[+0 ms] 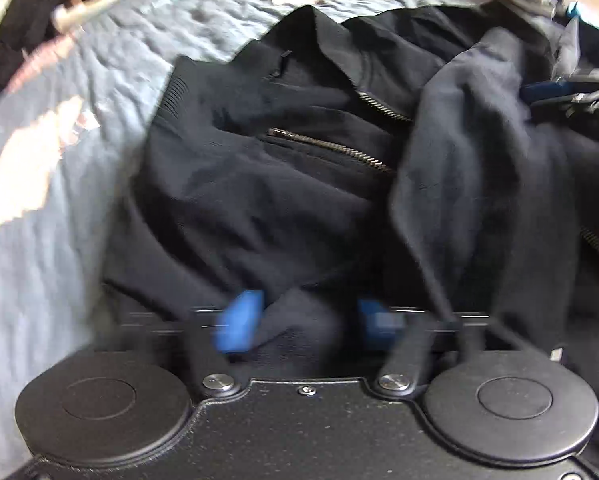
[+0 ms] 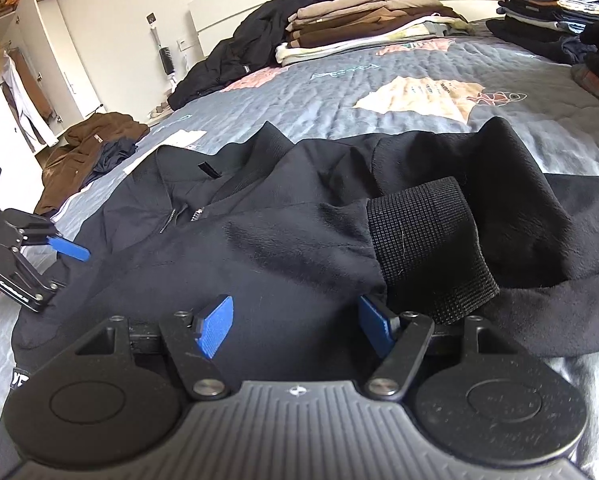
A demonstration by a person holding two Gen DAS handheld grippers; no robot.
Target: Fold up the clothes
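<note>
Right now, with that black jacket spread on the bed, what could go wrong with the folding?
1. Only a small bunch of the jacket sits inside the left gripper; it might slip out when pulled.
2. The sleeve cuff lies crumpled across the body beside the open right gripper, so it could get folded in crooked.
3. The zip is undone, so the front halves may slide apart.

Two wrist cameras, both close over the black jacket on my bed

My left camera looked steeply down past my left gripper (image 1: 303, 320) onto the jacket (image 1: 283, 184), close and blurred. My right camera sat low behind my right gripper (image 2: 295, 330), facing along the quilt (image 2: 379, 92) toward the headboard (image 2: 219, 8). Both views shared the jacket, and each caught the other gripper at its edge.
</note>
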